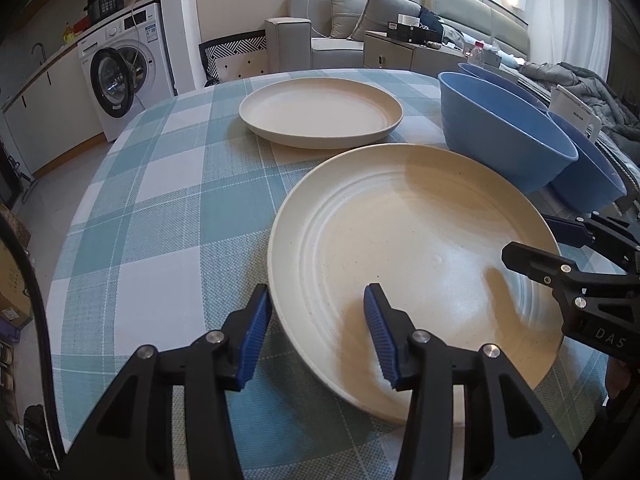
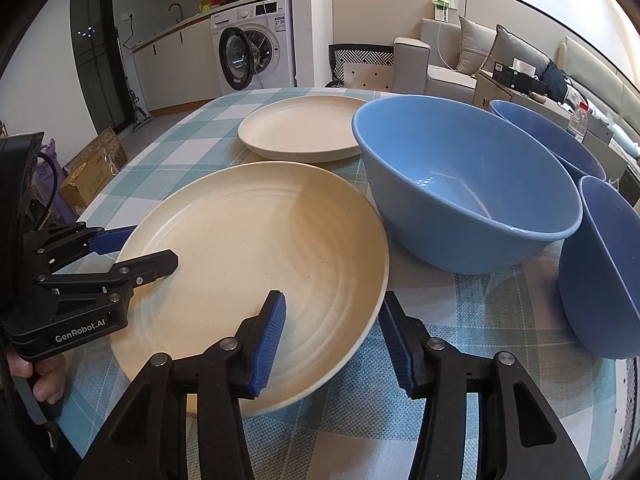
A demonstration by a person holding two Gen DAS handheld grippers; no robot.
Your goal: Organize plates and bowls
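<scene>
A large cream plate lies near me on the checked tablecloth. My left gripper is open, its jaws straddling the plate's left rim; it shows in the right wrist view. My right gripper is open, straddling the plate's right rim; it shows in the left wrist view. A second cream plate lies farther back. A big blue bowl stands right of the plates, with two more blue bowls beside and behind it.
The round table has its edge at the left and far side. Beyond it stand a washing machine, a sofa and a low cabinet. Cardboard boxes sit on the floor at the left.
</scene>
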